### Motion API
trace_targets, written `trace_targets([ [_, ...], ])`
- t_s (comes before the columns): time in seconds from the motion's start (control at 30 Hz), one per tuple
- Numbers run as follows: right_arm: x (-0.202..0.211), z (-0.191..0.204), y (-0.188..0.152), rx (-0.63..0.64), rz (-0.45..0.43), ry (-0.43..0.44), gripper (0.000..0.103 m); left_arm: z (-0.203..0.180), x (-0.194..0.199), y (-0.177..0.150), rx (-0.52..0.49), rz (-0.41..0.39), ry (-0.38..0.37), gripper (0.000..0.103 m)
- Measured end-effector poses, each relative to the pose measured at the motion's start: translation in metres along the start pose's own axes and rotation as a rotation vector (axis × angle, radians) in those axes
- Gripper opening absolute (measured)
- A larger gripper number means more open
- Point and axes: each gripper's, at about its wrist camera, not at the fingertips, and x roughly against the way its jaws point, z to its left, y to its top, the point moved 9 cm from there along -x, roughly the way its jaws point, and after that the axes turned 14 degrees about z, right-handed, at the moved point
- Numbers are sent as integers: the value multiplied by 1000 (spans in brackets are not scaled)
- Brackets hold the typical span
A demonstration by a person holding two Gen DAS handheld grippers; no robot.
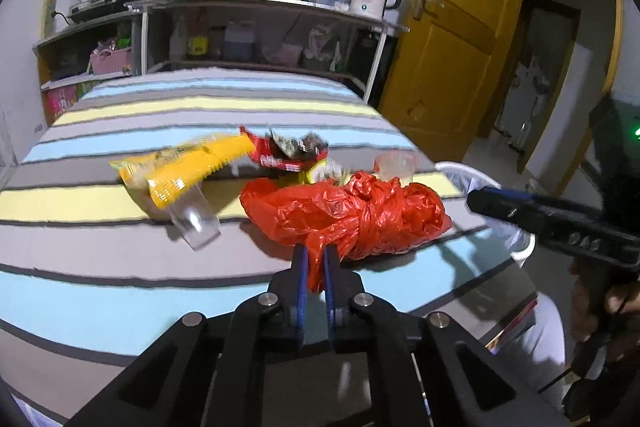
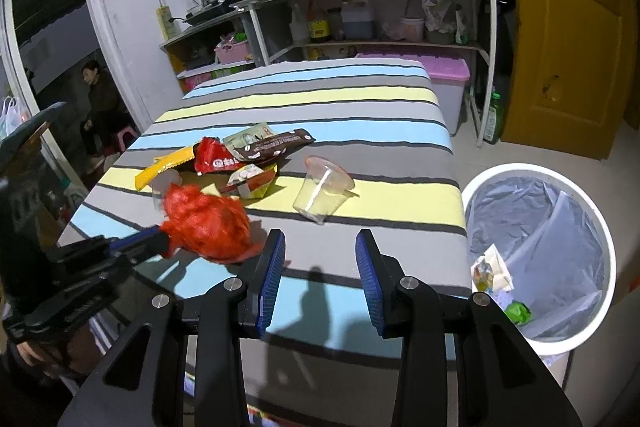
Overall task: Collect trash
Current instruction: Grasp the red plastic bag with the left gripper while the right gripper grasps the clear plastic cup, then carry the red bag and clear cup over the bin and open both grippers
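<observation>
My left gripper (image 1: pixel 314 250) is shut on a crumpled red plastic bag (image 1: pixel 352 213), holding it just above the striped table; the bag also shows in the right wrist view (image 2: pixel 208 223). My right gripper (image 2: pixel 320 239) is open and empty over the table's near edge, and it shows in the left wrist view (image 1: pixel 476 199). On the table lie yellow wrappers (image 1: pixel 192 167), a red snack packet (image 2: pixel 212 157), a brown wrapper (image 2: pixel 276 143), a clear cup on its side (image 1: pixel 194 217) and a clear cup with a straw (image 2: pixel 322 189).
A white trash bin (image 2: pixel 600 227) with a clear liner and some trash stands on the floor right of the table. Shelves with cookware (image 2: pixel 360 7) stand behind. A yellow door (image 2: pixel 568 47) is at the right. A person sits at far left (image 2: pixel 98 103).
</observation>
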Motion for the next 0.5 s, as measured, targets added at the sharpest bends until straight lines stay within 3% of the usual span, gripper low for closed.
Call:
trace_targets([
  [0.5, -49, 7, 33, -36, 47, 9, 38, 31, 29, 33, 59, -103, 24, 7],
])
